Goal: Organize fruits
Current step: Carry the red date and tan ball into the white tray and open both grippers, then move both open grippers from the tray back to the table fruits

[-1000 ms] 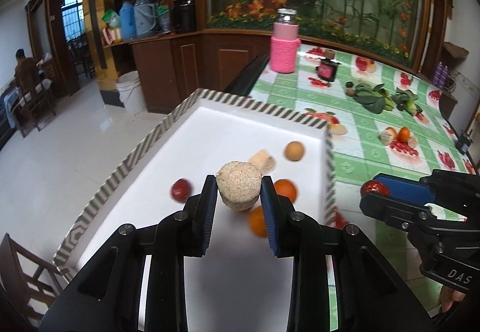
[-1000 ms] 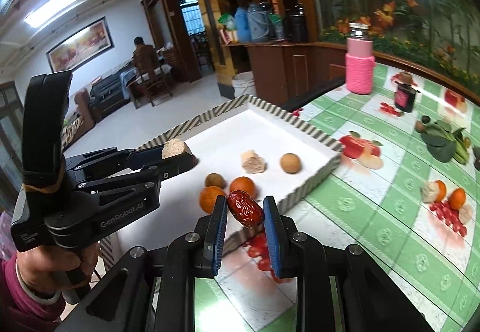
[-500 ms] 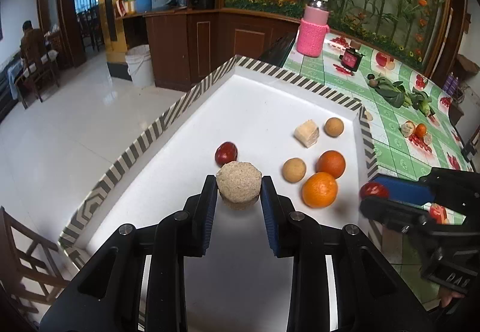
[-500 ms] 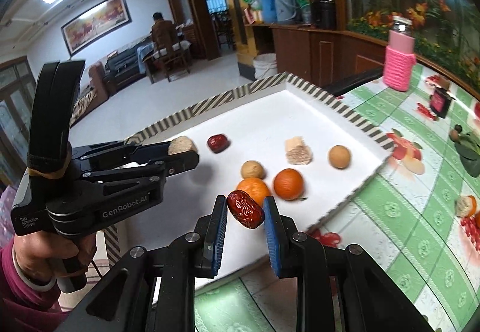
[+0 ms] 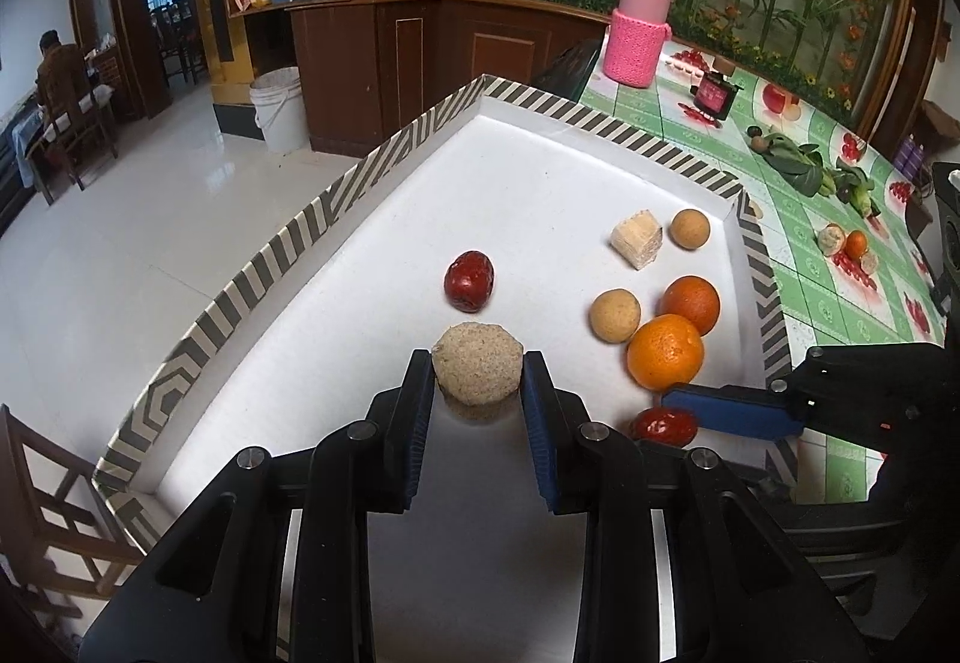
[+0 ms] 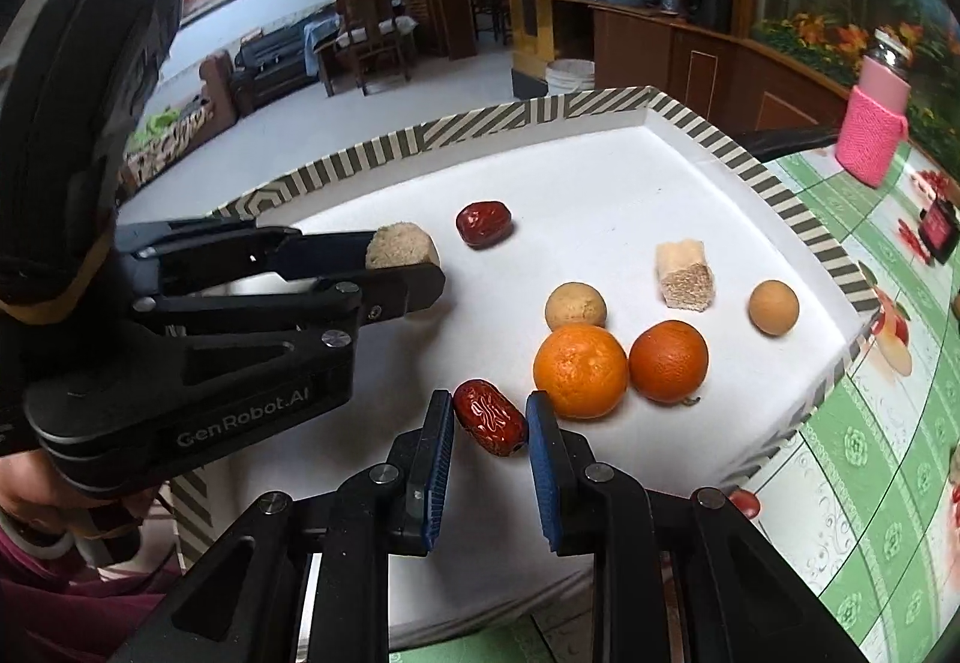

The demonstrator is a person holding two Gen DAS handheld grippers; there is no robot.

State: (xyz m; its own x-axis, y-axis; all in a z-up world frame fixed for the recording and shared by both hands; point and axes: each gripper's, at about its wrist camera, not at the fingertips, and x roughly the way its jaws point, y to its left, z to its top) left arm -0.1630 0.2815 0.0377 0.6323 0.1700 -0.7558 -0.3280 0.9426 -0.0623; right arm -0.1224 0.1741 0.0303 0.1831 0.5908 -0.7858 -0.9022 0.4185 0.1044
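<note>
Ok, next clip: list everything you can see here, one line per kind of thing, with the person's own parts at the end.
tray: one, white with grey-striped rim, on the table edge
oranges: two, orange, touching, near side of the tray
red dates: two, dark red; one loose mid-tray, one held
round tan fruits: two, tan, one by the oranges, one near the far rim
beige block: one, between the tan fruits
beige round cake: one, held
tablecloth: one, green check, fruit print
pink-sleeved bottle: one, far on the table
left gripper: black, jaws shut on the cake
right gripper: black, jaws shut on the date
</note>
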